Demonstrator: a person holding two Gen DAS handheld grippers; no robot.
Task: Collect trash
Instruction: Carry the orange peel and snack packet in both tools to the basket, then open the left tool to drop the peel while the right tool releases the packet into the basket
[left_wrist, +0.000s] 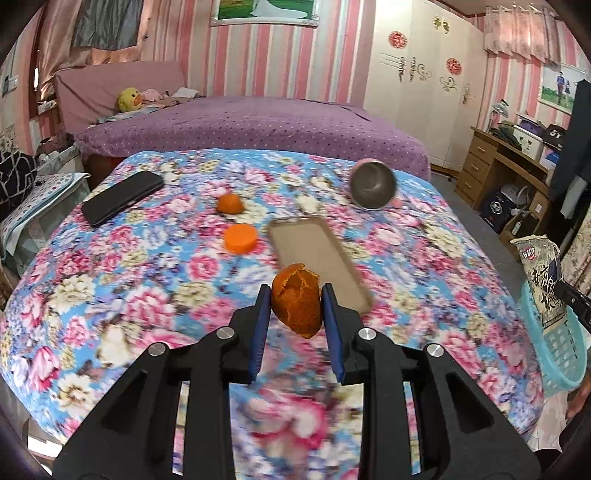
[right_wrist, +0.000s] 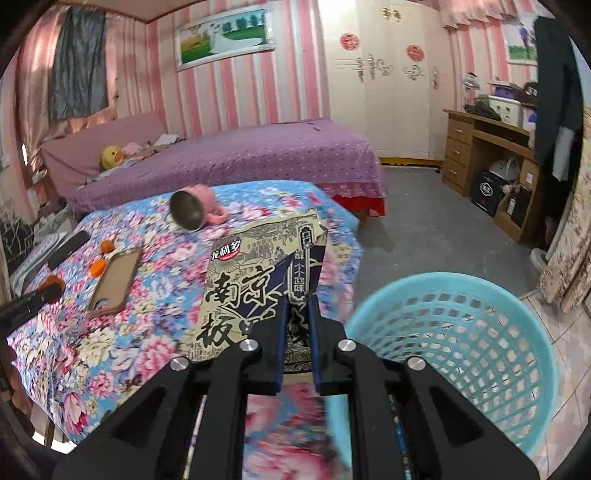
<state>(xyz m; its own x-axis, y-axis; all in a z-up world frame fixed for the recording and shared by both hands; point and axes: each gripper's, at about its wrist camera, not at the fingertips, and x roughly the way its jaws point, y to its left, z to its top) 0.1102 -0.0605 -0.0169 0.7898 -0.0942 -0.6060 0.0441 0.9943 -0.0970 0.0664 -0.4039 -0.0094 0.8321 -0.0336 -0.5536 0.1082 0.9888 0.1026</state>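
We carry both finds toward the turquoise plastic lattice basket (right_wrist: 461, 332) on the right: left gripper (left_wrist: 295, 306) pinching torn orange peel (left_wrist: 295, 306), right gripper (right_wrist: 297, 317) clamping a printed snack bag (right_wrist: 258, 280). Seemingly another peel piece (left_wrist: 229, 203) and an orange cap (left_wrist: 241, 238) wait farther on the floral blanket (left_wrist: 129, 295).

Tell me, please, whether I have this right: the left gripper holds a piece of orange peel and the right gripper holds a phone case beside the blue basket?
Only the phone case is wrong. The right wrist view shows the right gripper shut on a snack bag; the rest stands.
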